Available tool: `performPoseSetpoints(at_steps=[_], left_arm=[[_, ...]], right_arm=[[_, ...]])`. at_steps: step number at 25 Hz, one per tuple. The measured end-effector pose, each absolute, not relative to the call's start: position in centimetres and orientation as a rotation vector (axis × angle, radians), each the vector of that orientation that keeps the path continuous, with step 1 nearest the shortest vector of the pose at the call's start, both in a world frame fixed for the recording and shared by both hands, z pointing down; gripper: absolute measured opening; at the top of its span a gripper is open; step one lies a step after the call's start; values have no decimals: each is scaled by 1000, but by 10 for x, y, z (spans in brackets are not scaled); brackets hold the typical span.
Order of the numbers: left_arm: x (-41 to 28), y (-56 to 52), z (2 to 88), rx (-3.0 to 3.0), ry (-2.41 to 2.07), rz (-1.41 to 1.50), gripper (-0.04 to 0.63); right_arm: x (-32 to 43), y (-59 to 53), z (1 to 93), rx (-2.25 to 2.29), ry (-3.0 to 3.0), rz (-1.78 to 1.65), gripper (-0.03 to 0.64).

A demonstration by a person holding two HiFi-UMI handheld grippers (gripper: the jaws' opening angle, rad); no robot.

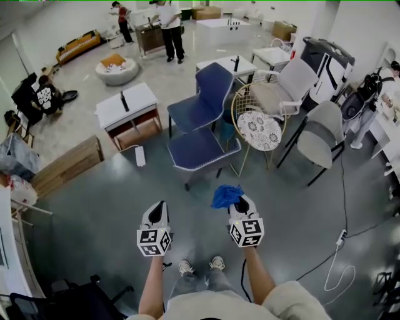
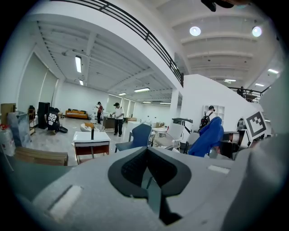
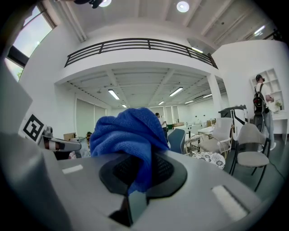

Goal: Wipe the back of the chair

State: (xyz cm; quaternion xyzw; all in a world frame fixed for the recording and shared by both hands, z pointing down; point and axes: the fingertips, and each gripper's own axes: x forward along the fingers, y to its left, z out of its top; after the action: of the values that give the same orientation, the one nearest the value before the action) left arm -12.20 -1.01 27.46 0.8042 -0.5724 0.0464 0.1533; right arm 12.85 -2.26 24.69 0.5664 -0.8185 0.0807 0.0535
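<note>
Approach seems next: right gripper (image 1: 239, 201) jaws clamp the cloth (image 3: 128, 135), left gripper (image 1: 159, 208) jaws sit together, chair (image 1: 214, 84) at twelve o'clock.

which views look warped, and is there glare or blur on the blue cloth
Both gripper views are strongly fisheye, with black rounded corners; the head view bends less, at its edges. In the right gripper view the crumpled blue terry cloth is sharp and glare-free, while the round ceiling lamps blow out white.
</note>
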Motion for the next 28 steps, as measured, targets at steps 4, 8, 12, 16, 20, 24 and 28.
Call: performPoseSetpoints(at_steps=[4,8,12,16,20,24,28], left_arm=[[-122,-6,244,2327,-1656,97,2],[-123,-2,225,2348,-1664,87,2],[-132,1,212,2355,-1681,81,2],[-136,7,199,2366,-1694,77,2],[-138,7,193,2372,-1703,77,2],[-143,4,185,2374,-1712,78,2],[-143,2,182,2385,-1719,75,2]], right_arm=[[130,-13,213,1737,-2494,205,40],[135,-4,198,1760,-2483,206,40],[138,3,192,1777,-2469,218,40],[140,5,184,1783,-2456,218,40],[143,0,174,1806,-2457,203,40],[139,-4,169,1807,-2459,207,40],[136,-5,170,1795,-2465,197,40]])
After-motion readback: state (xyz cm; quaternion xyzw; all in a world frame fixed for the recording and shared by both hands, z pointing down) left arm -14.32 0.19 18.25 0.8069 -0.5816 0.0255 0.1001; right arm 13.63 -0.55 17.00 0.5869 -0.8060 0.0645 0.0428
